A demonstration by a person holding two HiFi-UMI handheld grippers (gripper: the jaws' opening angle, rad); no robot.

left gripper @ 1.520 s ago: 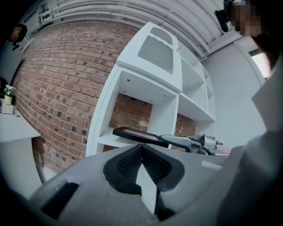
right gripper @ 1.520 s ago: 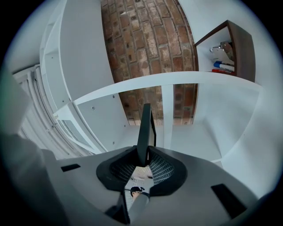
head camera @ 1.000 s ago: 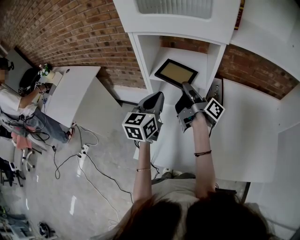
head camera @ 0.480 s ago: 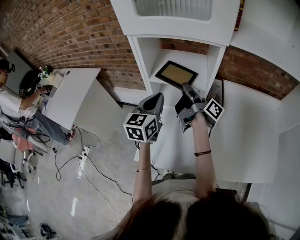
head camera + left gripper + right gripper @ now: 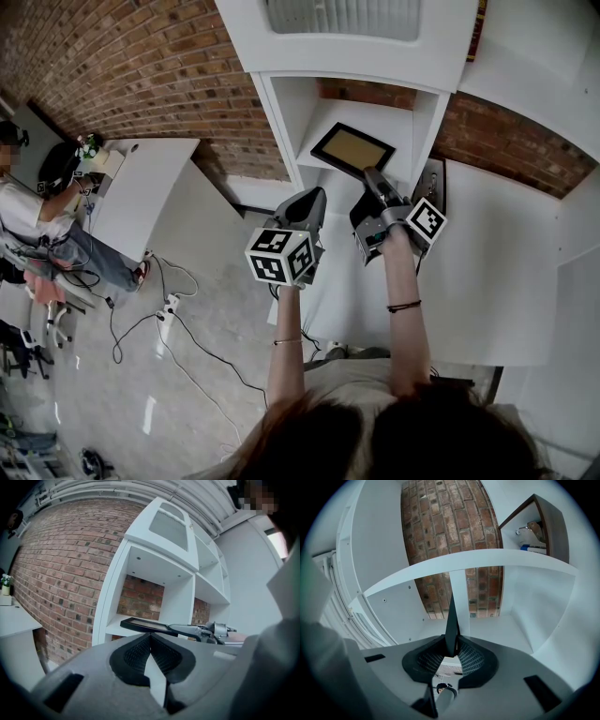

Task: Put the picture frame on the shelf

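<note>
The picture frame (image 5: 353, 148) is black with a tan middle. It hangs tilted in the open compartment of the white shelf (image 5: 281, 112), above the compartment's board. My right gripper (image 5: 372, 175) is shut on the frame's near corner. In the right gripper view the frame (image 5: 451, 616) stands edge-on between the pads (image 5: 471, 660) of the right gripper (image 5: 451, 651). My left gripper (image 5: 316, 196) hovers just left of it, level, jaws shut on nothing. From the left gripper (image 5: 150, 637) view, the frame (image 5: 143, 625) lies flat before the shelf opening, with the right gripper (image 5: 176, 628) on it.
A brick wall (image 5: 141, 66) runs behind the shelf. White tabletops stand at the left (image 5: 141, 187) and right (image 5: 487, 281). A seated person (image 5: 28, 211) is at the far left, with cables (image 5: 159, 309) on the floor. A small dark wall box (image 5: 543, 527) hangs right of the shelf.
</note>
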